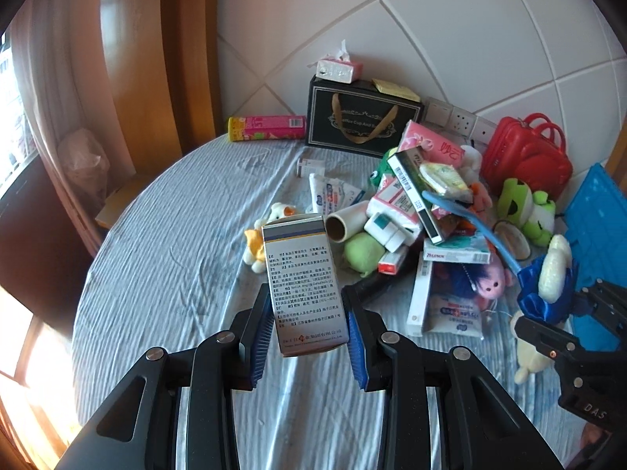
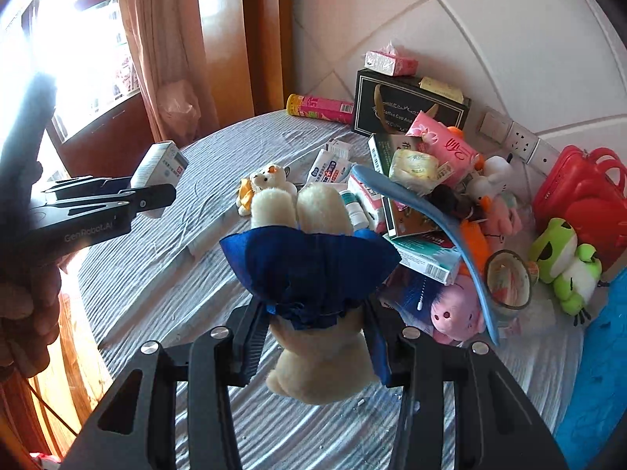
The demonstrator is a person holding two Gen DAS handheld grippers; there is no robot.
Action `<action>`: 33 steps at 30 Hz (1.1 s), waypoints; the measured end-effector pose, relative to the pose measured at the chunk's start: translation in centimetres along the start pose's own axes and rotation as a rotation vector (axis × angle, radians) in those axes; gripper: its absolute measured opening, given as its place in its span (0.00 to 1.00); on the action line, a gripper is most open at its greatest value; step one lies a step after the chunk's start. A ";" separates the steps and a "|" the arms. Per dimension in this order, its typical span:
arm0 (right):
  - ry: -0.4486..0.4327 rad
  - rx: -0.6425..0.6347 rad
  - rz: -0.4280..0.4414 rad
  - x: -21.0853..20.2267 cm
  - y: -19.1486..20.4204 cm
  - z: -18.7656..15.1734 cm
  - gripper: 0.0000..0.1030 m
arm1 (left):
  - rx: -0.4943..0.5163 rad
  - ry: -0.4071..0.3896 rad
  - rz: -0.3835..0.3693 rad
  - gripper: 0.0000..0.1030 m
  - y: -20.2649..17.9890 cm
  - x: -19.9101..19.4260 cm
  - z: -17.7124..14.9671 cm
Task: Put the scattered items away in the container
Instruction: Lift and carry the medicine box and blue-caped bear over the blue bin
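Left gripper: blue pads pinched on the lower sides of a white medicine box, printed panel toward the lens, box upright and clear of the table. Right gripper: jaws clamped on the body of a cream plush doll in a blue skirt, head toward the camera, legs pointing away.

Surface: round table under a wrinkled pale blue-grey striped cloth. Behind it, a white padded wall panel with diagonal seams; wood trim, a pinkish curtain and a bright window on the left.

Other items: the pile of scattered boxes, tissue packs and small plush toys sits on the far right of the table. A blue curved strap arcs over it. Near the wall: a black gift box with a tissue pack on top, and a pink tube lying beside it. A red case and a green frog plush stand right of the pile. The blue container is at the right edge, just beyond the frog.

View differences: the left wrist view shows the right gripper and doll from the side, in front of the container. The right wrist view shows the left gripper side-on at the left, with a person's hand below it, plus a roll of clear tape under the strap.
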State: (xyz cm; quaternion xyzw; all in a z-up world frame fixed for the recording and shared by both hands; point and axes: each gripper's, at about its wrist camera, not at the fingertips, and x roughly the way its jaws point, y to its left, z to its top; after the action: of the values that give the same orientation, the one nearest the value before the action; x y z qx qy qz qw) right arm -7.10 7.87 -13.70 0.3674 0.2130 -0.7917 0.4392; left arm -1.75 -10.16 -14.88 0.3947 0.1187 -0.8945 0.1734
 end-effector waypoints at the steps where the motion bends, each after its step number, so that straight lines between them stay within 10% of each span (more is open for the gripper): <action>1: -0.009 0.002 0.000 -1.0 -0.2 0.1 0.42 | 0.007 -0.011 0.000 0.32 -0.7 -0.8 0.3; 33: -0.223 0.151 -0.089 -25.8 -17.0 -7.6 0.42 | 0.209 -0.199 -0.055 0.32 -25.2 -14.7 4.1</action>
State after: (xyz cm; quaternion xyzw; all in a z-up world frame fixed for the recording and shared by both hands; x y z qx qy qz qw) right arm -9.71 35.65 1.51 0.2996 0.1187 -0.8600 0.3957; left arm -5.41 14.59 0.72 0.3165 0.0179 -0.9411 0.1178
